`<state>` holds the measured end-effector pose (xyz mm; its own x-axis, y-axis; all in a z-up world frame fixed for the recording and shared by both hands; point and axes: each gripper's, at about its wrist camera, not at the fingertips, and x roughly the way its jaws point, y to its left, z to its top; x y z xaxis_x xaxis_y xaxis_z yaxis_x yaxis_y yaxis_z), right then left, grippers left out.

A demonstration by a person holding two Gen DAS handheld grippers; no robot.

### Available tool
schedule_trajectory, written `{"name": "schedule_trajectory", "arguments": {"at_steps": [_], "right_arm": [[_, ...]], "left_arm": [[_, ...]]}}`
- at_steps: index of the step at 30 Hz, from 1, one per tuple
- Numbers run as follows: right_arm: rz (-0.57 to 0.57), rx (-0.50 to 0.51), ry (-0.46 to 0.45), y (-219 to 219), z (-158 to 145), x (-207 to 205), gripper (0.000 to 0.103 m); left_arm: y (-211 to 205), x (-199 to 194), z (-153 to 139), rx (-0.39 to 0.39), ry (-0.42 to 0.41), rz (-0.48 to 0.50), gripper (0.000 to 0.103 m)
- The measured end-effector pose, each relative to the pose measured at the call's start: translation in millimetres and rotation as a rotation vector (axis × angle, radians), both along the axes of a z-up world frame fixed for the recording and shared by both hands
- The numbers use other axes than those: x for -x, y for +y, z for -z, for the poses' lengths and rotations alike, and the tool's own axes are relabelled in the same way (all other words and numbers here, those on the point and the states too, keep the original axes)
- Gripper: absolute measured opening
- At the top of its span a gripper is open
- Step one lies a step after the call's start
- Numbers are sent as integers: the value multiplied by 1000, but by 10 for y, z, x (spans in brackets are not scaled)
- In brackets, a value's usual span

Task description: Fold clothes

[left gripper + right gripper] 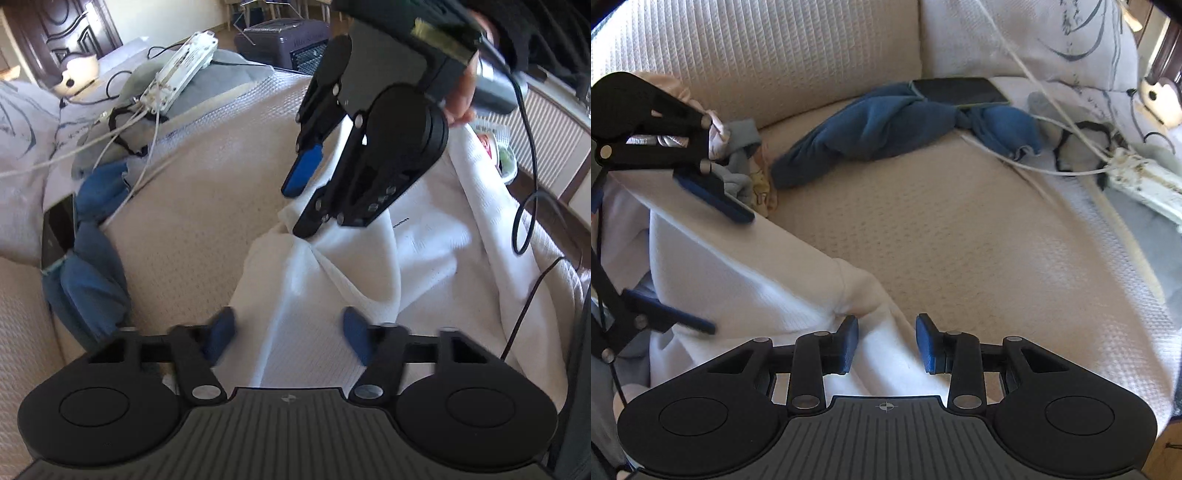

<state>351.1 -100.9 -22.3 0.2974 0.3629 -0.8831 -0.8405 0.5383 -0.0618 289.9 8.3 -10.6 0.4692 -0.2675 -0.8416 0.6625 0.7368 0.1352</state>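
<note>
A white garment [369, 266] lies rumpled on a beige sofa cushion [192, 229], and both grippers hang over it, pointing steeply down.

The left gripper [290, 338] has its two blue pads apart, one on each side of a raised fold of the white garment. The cloth runs through the gap, but the pads [221, 332] do not press on it, so the jaws stand open. From the right wrist view the same gripper [720, 266] appears at the left edge, its blue pads spread above and below the garment's near edge.

The right gripper [886, 341] is also open. A ridge of the white garment [757, 280] passes between its blue pads [849, 339]; the left pad sits just beside the cloth, and the right pad is clear of it. In the left wrist view this gripper [306, 199] comes down from the top, held by a hand [460, 99], its tips at a bunched peak of the garment.

Beyond the white garment, toward the back of the sofa cushion, a dark blue cloth [897, 125] lies twisted, with a black phone [960, 90] resting at its far end. White cords [1034, 162] trail across the cushion to a white power strip [184, 70]. A small heap of pale clothes [746, 158] sits just beside the garment's far corner.
</note>
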Motion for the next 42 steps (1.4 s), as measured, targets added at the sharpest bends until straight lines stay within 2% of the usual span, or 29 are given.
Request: {"name": "schedule_trajectory", "arguments": {"at_steps": [1,2,3,4,8,11,15,18,21,24,25,27,30,34,37,40,42], "right_arm": [[12,5,2,12,24,-12,35],[24,10,4,23,47,-23,29],[36,16,6,35,71,-35,9],[48,21,8,46,94,-46,4],[122,-6,-120,-77,-105,-35,4],[236,-51,-207,-189,-285,-256,4],[308,-101,-236,-185,-319,-531,3],[335,-77,-206,25,-76,-749,3],[356,-37,-172,173,204,-874,4],[401,-26,-140,205,410,-956,5],[419,-29,-138,188,385,-944,5],[457,-36,-133,150,325,-917,21],[457,-55,-155,87,134,-785,22],[441,-97,-178,-211,-301,-362,22],[432,-125,-192,-477,-605,4,22],[433,-133,-193,-840,-821,493,22],[438,-139,-182,-1076,-915,846,22]], "left_arm": [[36,-38,13,10,10,-18,14],[73,-80,24,21,19,-43,6],[113,-127,30,33,25,-76,5],[162,-173,26,51,29,-109,5],[352,-318,-126,119,-13,-175,5],[460,-437,-250,132,-75,-223,5],[625,-655,-209,132,-111,-290,5],[653,-852,71,82,-60,-320,5],[570,-907,350,-12,-56,-284,7],[572,-948,520,-44,-35,-287,15],[590,-981,560,-47,-27,-296,23],[627,-1033,584,-46,-15,-319,29],[655,-993,432,-14,-16,-358,32],[664,-743,-12,74,-52,-393,38],[585,-370,-364,137,-82,-376,47],[419,144,-647,161,-122,-322,47],[329,521,-781,206,-96,-303,49]]}}
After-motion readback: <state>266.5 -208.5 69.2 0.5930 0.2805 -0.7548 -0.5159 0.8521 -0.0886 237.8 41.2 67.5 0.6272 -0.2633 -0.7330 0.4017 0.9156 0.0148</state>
